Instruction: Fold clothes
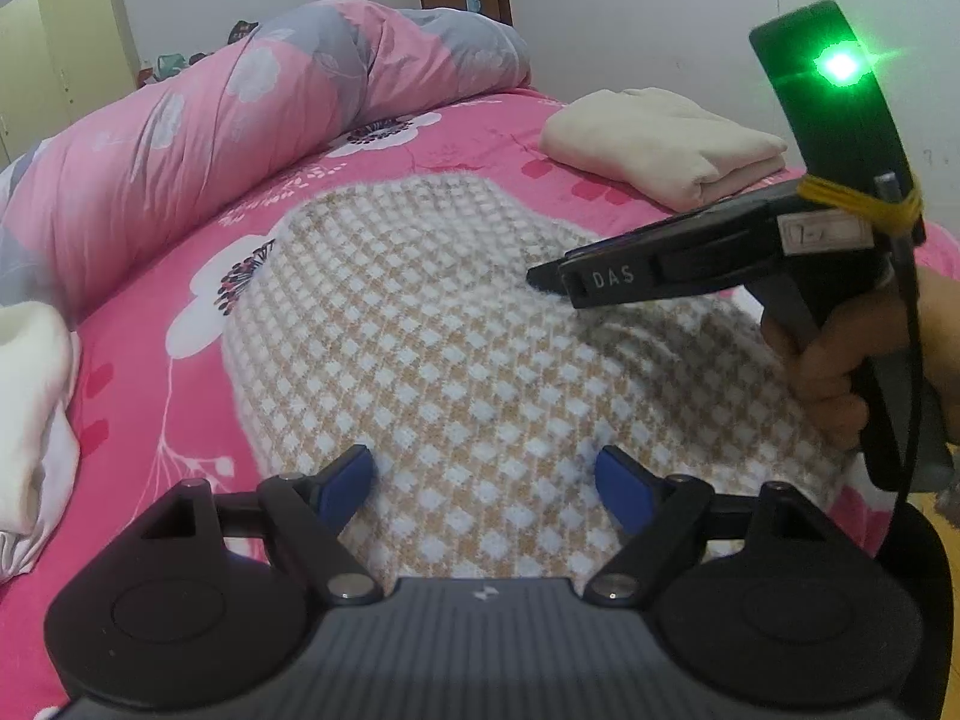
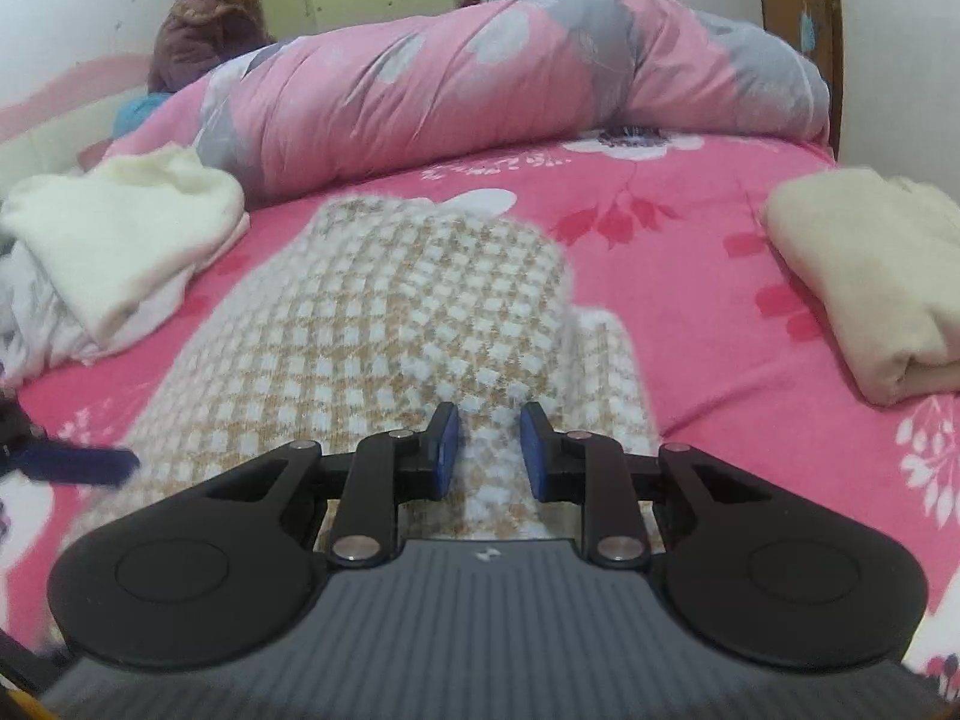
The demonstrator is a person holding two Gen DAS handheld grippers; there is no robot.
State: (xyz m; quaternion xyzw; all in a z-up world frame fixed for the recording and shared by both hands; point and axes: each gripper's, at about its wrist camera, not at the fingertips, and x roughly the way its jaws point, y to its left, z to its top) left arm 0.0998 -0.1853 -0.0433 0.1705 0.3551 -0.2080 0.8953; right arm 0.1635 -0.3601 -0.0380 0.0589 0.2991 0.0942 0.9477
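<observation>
Left hand-held gripper (image 1: 483, 483) spread wide, low in frame, over checked sweater (image 1: 456, 324). Right hand-held gripper (image 2: 485, 450) narrowly parted, lower centre, nothing visibly pinched; cannot tell contact.

Right gripper (image 2: 485, 447) over checked sweater (image 2: 384, 324), blue pads narrowly apart, a strip of sweater showing in the gap; grip on the knit can't be told. Sweater lies flat on pink bedsheet (image 2: 708, 324), stretching ahead of the claw. Cream folded garment (image 2: 864, 276) to its right. White fluffy garment (image 2: 126, 228) ahead-left. Rolled pink-grey duvet (image 2: 480, 78) far ahead. Blurred blue tip of left gripper (image 2: 90, 465) at left. Person (image 2: 204, 24) seated beyond the bed, far left.
</observation>
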